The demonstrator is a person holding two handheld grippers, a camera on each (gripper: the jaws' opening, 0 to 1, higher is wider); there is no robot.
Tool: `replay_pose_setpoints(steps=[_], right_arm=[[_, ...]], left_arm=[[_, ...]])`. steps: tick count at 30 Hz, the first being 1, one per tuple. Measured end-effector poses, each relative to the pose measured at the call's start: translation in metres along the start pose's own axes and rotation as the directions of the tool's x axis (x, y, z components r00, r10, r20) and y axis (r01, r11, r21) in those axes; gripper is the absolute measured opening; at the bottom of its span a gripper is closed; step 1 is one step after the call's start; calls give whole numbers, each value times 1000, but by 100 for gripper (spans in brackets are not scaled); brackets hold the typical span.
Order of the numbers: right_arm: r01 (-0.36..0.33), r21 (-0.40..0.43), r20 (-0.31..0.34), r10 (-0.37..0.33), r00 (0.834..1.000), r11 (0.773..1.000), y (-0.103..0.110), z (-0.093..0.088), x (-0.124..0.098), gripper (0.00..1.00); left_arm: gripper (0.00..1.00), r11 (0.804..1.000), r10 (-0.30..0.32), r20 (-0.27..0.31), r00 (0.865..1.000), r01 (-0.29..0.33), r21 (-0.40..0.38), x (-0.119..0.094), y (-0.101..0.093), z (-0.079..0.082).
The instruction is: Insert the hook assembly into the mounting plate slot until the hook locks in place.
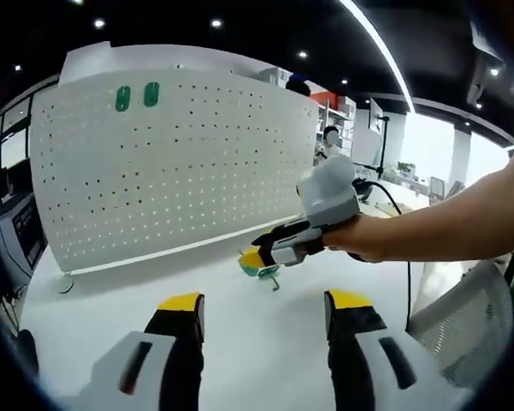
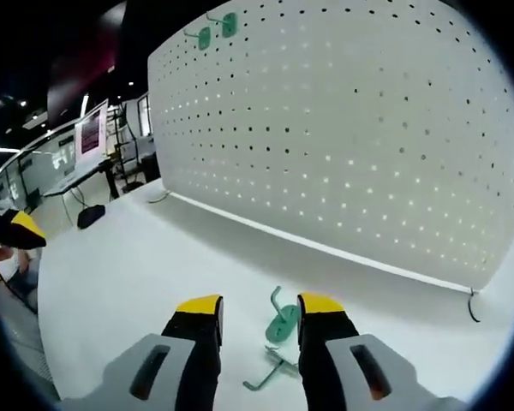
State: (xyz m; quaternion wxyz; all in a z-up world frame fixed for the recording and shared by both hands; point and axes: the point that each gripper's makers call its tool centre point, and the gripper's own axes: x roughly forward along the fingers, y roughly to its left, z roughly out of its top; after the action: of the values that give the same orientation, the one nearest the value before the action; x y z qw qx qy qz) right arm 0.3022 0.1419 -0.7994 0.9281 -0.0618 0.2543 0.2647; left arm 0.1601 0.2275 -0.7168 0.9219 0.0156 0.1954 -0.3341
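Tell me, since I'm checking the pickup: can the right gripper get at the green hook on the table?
Probably yes: the right gripper stands open with the green hook lying between its jaws on the table, nothing blocking.

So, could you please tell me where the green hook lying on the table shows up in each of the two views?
Left gripper view: the green hook lies centre, under the right gripper.
Right gripper view: it lies bottom centre, between that gripper's open jaws.
Shared landmark: the white pegboard with two green hooks mounted near its top.
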Motion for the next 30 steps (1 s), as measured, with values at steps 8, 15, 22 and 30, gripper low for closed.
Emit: replay_pose_setpoints(steps=[8, 15, 22, 30], right_arm=[[13, 2, -18, -13, 1000, 1000, 0, -3, 6, 32], [50, -4, -45, -50, 998, 999, -4, -7, 10, 26], [75, 0, -61, -75, 995, 997, -6, -9, 16, 24], [99, -11, -82, -100, 992, 995, -8, -10, 21, 19]], left_arm=[[68, 995, -96, -5, 995, 96, 20, -1, -10, 1], [70, 986, -167, 0, 986, 167, 29, -2, -20, 2], [70, 985, -175, 17, 984, 175, 10, -1, -20, 3], [69, 983, -182, 21, 983, 182, -1, 0, -20, 1]])
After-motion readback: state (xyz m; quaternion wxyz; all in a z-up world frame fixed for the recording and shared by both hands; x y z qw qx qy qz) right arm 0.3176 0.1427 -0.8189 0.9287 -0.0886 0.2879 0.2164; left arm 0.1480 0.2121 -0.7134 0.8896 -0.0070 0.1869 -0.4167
